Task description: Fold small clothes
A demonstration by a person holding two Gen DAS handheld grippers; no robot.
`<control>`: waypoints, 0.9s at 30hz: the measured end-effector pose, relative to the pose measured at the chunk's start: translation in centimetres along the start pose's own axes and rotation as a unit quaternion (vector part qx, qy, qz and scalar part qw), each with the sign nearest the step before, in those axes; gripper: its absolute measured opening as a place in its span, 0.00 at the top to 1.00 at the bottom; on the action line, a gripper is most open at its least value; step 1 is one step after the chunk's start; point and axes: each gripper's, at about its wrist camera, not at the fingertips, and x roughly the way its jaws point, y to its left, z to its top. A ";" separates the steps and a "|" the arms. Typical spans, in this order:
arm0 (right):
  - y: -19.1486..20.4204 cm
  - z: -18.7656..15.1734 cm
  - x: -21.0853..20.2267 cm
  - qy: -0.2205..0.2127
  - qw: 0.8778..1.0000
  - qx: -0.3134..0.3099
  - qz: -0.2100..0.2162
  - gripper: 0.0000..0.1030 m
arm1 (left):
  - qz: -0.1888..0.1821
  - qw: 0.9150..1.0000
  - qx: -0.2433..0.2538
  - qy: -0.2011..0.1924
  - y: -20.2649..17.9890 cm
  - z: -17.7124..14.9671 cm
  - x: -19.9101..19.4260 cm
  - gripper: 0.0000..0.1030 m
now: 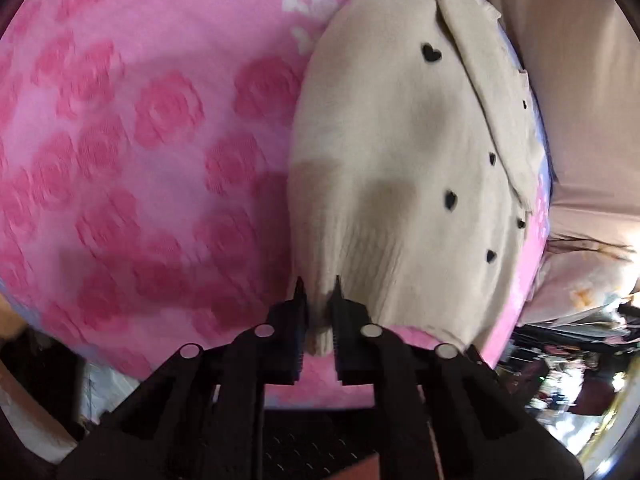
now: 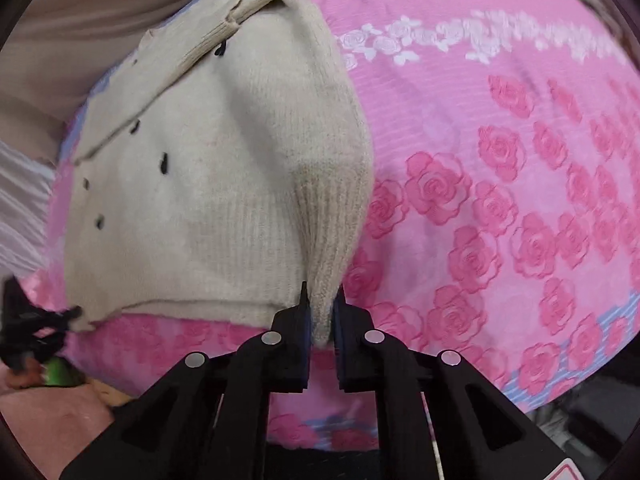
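I have the cream cardigan on the pink rose bedspread, one flap already folded across its heart-dotted front; my left gripper and right gripper each pinch a near corner (ribbed hem), so the lengthwise fold looks outstanding.

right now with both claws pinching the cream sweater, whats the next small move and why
Probably lift both corners together and carry them up toward the collar. The left claw and right claw are each shut on a ribbed bottom corner of the sweater, which lies flat on the pink blanket, sleeve already folded across. Halving it seems next.
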 end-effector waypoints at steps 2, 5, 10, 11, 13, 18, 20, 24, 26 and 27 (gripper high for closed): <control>0.4 0.3 -1.6 -0.010 1.000 -0.006 0.019 0.93 | -0.008 1.000 0.009 -0.001 -0.8 -0.5 -1.1 0.93; 1.3 1.0 -5.6 -0.036 0.998 -0.024 0.047 0.93 | -0.032 0.999 0.023 -0.020 -2.3 -0.7 -4.2 0.93; 4.4 5.8 -13.0 -0.124 0.987 -0.055 0.085 0.93 | -0.081 0.990 0.073 -0.085 -8.3 1.4 -10.7 0.93; 5.2 7.4 -14.6 -0.149 0.983 -0.062 0.090 0.93 | -0.089 0.987 0.085 -0.100 -9.7 2.2 -12.0 0.93; 6.8 10.9 -16.6 -0.186 0.974 -0.069 0.108 0.93 | -0.098 0.981 0.111 -0.125 -12.5 4.2 -14.1 0.93; 10.5 22.2 -17.5 -0.256 0.957 -0.098 0.100 0.93 | -0.068 0.964 0.175 -0.188 -19.7 12.2 -16.2 0.93; 11.7 26.3 -15.8 -0.267 0.954 -0.106 0.086 0.93 | -0.043 0.959 0.184 -0.209 -21.9 16.0 -15.6 0.93; 12.3 32.8 -10.9 -0.251 0.962 -0.077 0.079 0.93 | -0.018 0.962 0.169 -0.213 -23.9 22.3 -12.7 0.93; 12.5 34.6 -8.4 -0.241 0.966 -0.062 0.071 0.93 | -0.003 0.963 0.163 -0.213 -24.1 24.6 -10.8 0.93; 12.5 35.3 -7.4 -0.237 0.968 -0.055 0.067 0.93 | 0.003 0.963 0.159 -0.215 -24.1 25.1 -10.0 0.93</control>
